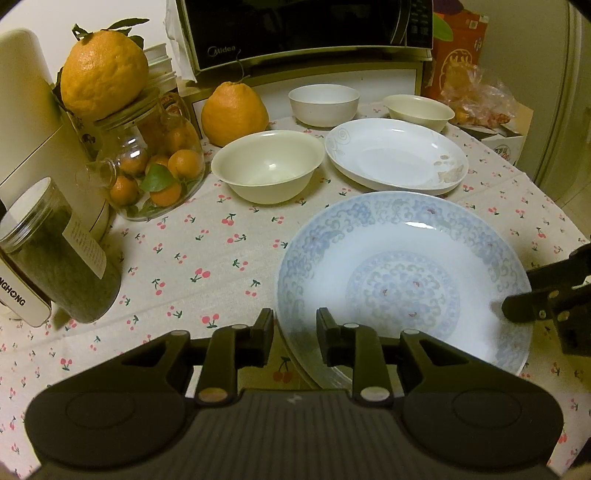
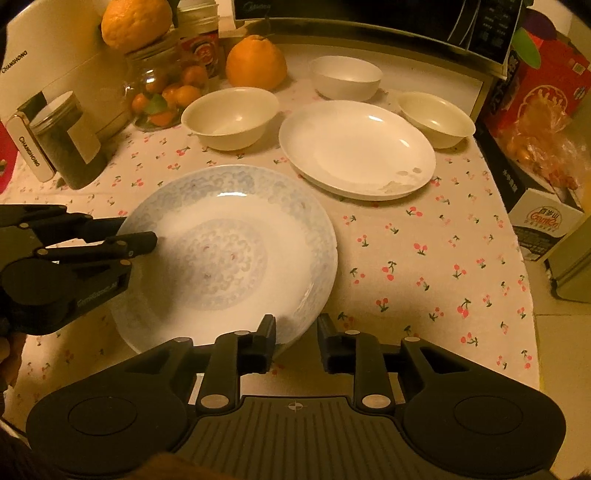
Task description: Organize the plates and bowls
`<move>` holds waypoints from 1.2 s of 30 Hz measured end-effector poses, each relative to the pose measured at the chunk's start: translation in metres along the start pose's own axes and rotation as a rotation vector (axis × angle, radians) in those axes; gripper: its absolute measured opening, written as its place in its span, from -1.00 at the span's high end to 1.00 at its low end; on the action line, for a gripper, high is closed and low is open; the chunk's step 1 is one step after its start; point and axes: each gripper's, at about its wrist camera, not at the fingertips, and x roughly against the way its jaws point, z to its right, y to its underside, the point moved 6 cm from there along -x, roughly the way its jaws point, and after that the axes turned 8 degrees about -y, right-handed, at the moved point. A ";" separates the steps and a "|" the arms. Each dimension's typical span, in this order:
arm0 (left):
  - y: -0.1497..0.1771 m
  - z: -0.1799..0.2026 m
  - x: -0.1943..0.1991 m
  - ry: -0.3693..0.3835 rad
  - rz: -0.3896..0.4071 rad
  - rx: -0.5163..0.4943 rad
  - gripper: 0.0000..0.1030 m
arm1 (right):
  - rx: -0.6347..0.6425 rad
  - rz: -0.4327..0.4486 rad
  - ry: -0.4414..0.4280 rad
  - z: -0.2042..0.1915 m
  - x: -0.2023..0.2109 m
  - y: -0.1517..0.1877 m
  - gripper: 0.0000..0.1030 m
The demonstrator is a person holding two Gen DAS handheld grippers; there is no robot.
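- Blue-patterned plate [image 1: 402, 273] lies flat on the cherry-print tablecloth [image 1: 192, 258], at the near edge of the table.
- Left gripper [image 1: 294, 326] straddles the plate's left rim; fingers [image 1: 264, 328] slightly spread, a gap visible either side of the rim, not pinching.
- Right gripper [image 2: 296, 334] straddles the opposite, right rim; fingers [image 2: 328, 338] likewise parted, rim loose between them.
- White plate [image 1: 397, 155] sits just beyond, stained at its right edge.
- Cream bowl [image 1: 267, 166] stands left of the white plate; white bowl [image 1: 324, 103] and a small cream bowl [image 1: 419, 110] farther back.
- Microwave [image 1: 306, 29] at far edge; jar of mandarins [image 1: 155, 162] far left.
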 end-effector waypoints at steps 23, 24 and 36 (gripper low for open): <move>-0.032 -0.009 0.001 0.129 -0.105 0.173 -0.89 | -0.323 0.104 -0.146 0.071 0.015 -0.033 -0.78; -0.037 -0.009 0.000 0.131 -0.105 0.182 -0.89 | -0.348 0.110 -0.147 0.076 0.015 -0.036 -0.78; -0.108 0.006 -0.019 0.130 -0.005 0.164 -0.98 | -0.591 0.207 -0.171 0.137 0.001 -0.062 -0.83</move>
